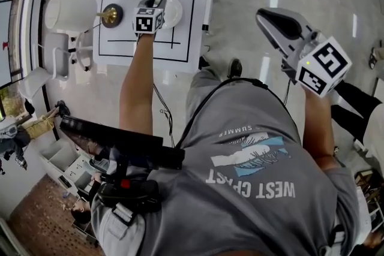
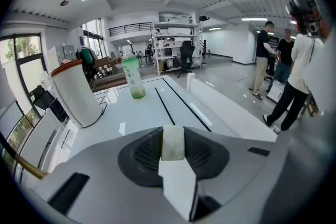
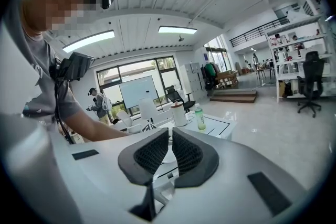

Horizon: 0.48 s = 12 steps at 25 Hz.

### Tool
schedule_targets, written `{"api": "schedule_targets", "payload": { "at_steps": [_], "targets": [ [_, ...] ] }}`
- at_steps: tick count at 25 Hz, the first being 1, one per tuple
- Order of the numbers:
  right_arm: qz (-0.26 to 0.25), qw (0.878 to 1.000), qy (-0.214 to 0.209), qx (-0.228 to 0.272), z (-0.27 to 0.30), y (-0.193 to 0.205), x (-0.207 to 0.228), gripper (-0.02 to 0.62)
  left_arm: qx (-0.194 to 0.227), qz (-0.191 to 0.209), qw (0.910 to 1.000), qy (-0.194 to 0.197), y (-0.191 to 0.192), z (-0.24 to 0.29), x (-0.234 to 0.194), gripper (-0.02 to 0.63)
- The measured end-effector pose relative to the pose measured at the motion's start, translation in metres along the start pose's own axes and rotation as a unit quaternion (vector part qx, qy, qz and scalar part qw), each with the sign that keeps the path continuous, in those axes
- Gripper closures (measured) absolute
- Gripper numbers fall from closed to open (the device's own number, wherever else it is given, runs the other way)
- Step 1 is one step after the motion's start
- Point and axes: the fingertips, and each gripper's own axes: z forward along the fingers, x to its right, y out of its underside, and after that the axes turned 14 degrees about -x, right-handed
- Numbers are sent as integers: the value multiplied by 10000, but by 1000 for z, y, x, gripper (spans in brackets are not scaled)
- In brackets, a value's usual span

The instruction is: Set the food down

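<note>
Left gripper (image 1: 157, 2) clamps food (image 2: 172, 142), shirt (image 1: 240, 213) "WEST COAST"

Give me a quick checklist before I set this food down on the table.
1. Grip on food piece by left tongs: ok.
2. Those tongs over the table: ok.
3. Lined up with white dish: cannot tell, only its edge overlaps.
4. Both green bottle and white canister clear of the drop spot: ok.
5. Idle right tongs shut, empty, off the table: ok.
6. Height above table: cannot tell.
</note>
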Motion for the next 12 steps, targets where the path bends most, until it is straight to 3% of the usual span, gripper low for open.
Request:
{"api": "schedule_targets", "payload": {
  "at_steps": [12],
  "targets": [
    [107, 9999, 98, -50, 1, 6, 9, 588, -955, 937, 9907, -261, 25, 39, 1, 503]
  ]
}}
